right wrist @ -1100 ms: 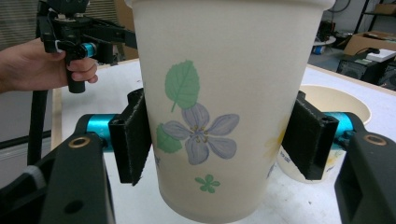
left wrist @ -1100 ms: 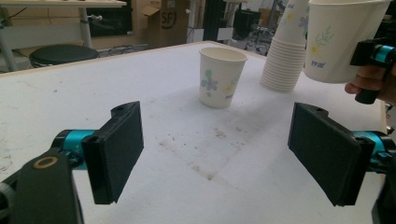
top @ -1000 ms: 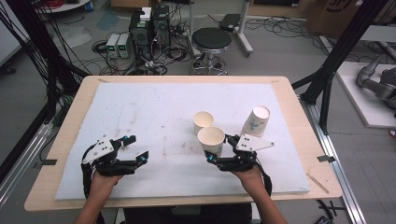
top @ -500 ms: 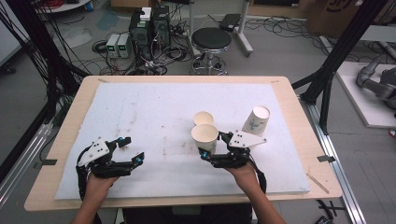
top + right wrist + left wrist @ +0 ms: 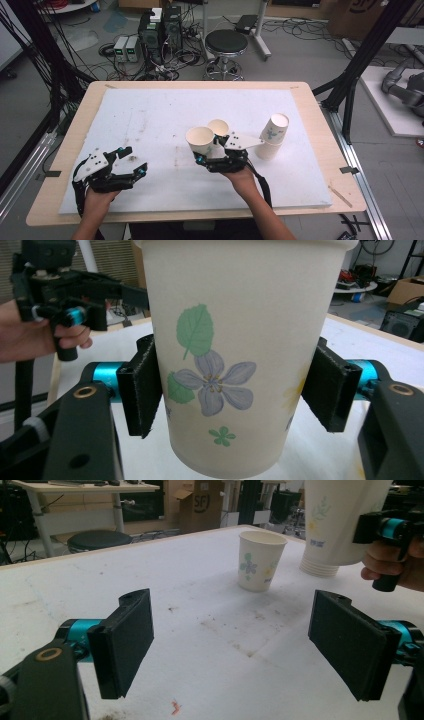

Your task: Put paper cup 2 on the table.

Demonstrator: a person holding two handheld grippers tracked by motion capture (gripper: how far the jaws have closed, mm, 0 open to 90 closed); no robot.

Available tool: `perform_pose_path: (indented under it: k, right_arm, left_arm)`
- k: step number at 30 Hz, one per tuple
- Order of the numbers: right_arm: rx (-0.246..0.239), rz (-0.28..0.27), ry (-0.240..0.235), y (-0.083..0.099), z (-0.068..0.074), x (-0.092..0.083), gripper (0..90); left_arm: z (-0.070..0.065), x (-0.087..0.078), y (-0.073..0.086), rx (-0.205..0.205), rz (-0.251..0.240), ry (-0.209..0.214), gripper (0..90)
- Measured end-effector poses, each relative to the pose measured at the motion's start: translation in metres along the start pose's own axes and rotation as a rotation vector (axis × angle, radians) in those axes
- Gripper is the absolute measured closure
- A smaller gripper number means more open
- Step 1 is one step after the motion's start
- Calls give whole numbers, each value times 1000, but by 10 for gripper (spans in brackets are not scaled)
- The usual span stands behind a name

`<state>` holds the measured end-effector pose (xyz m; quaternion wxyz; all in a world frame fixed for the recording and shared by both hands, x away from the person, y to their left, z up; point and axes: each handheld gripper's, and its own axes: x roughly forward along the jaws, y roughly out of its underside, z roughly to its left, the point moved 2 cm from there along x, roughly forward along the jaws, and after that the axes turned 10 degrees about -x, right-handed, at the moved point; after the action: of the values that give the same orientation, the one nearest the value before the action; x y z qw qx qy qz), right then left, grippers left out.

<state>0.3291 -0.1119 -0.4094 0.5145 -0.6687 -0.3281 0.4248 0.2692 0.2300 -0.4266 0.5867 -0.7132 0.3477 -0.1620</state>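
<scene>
Here the stained white table [image 5: 150, 115] stands among floor cables, a stool [image 5: 226, 42] at twelve o'clock; the left gripper [image 5: 134, 162] gapes empty, while the right gripper [image 5: 206, 153] clamps a paper cup [image 5: 201, 141].

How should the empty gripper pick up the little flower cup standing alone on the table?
Grip the standing paper cup around its side wall, about halfway up, coming in level from the near side. It stands upright, mouth up, and its round tapered wall fits between the open left gripper; the rim is probably too soft.
</scene>
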Motion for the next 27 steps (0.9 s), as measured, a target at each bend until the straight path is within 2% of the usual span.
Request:
perform_pose_path:
  k: [5, 12, 20, 23, 25, 27]
  right_arm:
    - [31, 11, 26, 5, -4, 18, 328]
    - [61, 43, 45, 13, -8, 30, 328]
    - [74, 72, 15, 19, 0, 49, 328]
    - [96, 89, 5, 24, 2, 55, 328]
    - [120, 110, -5, 26, 3, 58, 328]
    - [120, 147, -15, 30, 4, 61, 329]
  left_arm:
    - [1, -4, 1, 6, 1, -6, 183]
    - [4, -3, 1, -2, 4, -8, 183]
    - [5, -3, 0, 1, -1, -14, 183]
    - [5, -4, 0, -3, -1, -19, 183]
    - [6, -4, 0, -5, -3, -22, 183]
    - [6, -4, 0, -5, -4, -24, 183]
